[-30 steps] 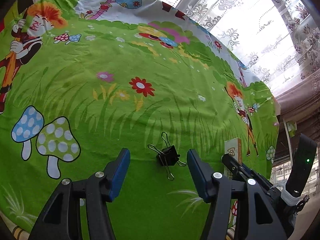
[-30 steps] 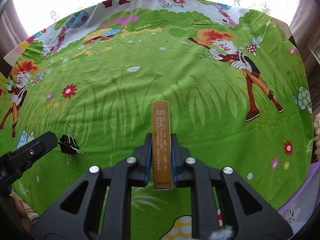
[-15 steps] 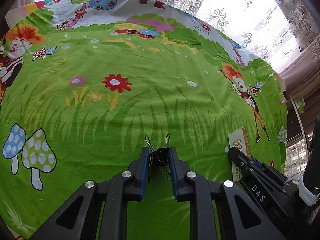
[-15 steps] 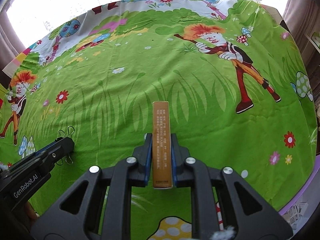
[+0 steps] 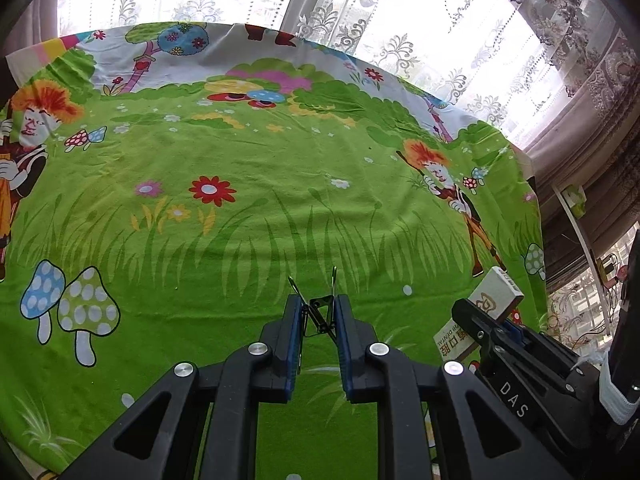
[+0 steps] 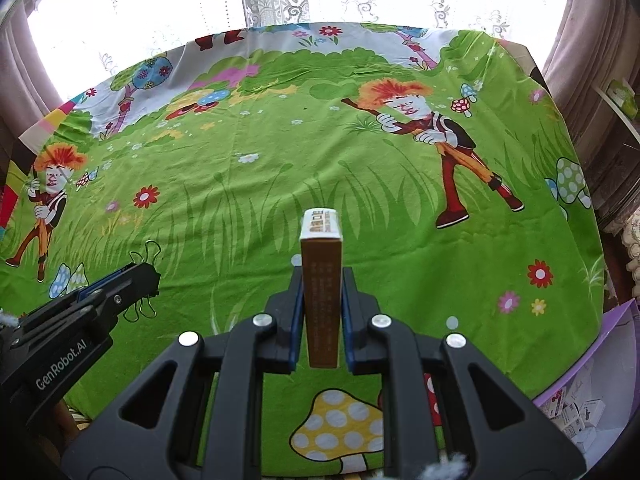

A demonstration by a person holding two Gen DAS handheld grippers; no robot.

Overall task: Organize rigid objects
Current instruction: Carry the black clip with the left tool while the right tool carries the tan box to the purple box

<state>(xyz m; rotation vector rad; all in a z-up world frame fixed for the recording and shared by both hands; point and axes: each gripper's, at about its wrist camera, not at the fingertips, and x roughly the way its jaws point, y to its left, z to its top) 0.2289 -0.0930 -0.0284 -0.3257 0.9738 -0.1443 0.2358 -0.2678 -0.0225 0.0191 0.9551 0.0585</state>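
Binder clip [image 5: 320, 312] now lifted off green cartoon tablecloth [image 5: 280, 200], lace curtains [image 5: 400, 20] behind.

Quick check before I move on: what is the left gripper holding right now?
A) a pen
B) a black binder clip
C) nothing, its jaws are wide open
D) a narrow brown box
B: in the left wrist view the left gripper has its blue pads closed on the black binder clip, whose wire handles stick out ahead, while the narrow brown box sits in the right gripper.
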